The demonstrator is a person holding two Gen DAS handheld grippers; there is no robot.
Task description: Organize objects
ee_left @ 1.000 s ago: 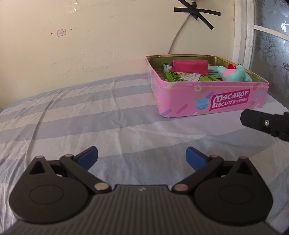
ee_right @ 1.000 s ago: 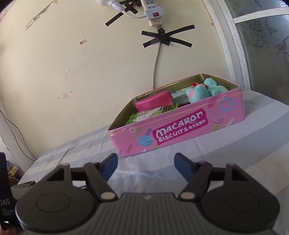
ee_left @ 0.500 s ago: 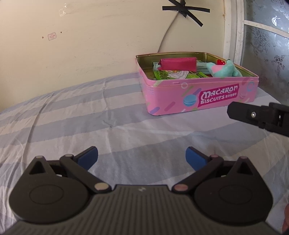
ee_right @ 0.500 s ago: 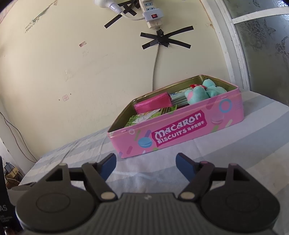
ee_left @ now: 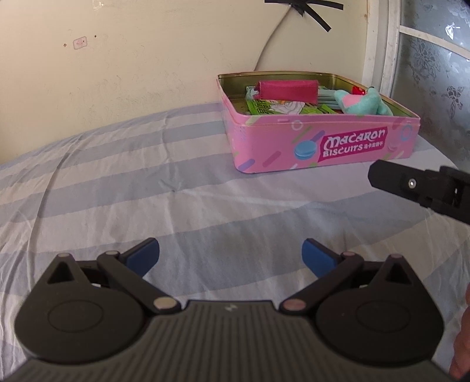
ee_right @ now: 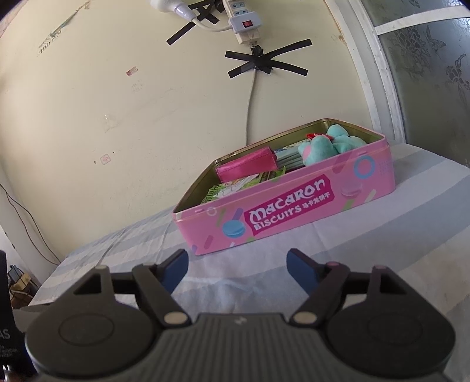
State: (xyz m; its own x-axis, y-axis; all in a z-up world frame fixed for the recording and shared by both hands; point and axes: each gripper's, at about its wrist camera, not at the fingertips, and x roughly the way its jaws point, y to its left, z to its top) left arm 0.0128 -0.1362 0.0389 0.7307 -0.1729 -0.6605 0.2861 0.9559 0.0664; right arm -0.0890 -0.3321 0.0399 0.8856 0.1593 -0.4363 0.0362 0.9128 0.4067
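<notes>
A pink "Macaron Biscuits" tin point(ee_left: 317, 141) stands open on the striped bed sheet, at the back right in the left wrist view and in the middle of the right wrist view point(ee_right: 293, 211). Inside lie a magenta pouch point(ee_left: 286, 89), green packets point(ee_left: 273, 108) and a teal plush toy point(ee_left: 449, 104); the pouch point(ee_right: 248, 169) and plush point(ee_right: 326, 145) also show in the right wrist view. My left gripper point(ee_left: 230, 255) is open and empty over the sheet, well short of the tin. My right gripper point(ee_right: 238, 266) is open and empty, just in front of the tin; part of it point(ee_left: 417, 183) shows in the left wrist view.
The striped sheet point(ee_left: 147, 182) covers the surface up to a cream wall. A power strip point(ee_right: 243, 20) and cable are taped to the wall above the tin. A window frame point(ee_right: 379, 67) runs down at the right. Dark clutter point(ee_right: 11, 282) sits beyond the left edge.
Both grippers have shifted slightly; the tin has slid left in the left wrist view and sits a little closer in the right wrist view. Both stay open and empty.
</notes>
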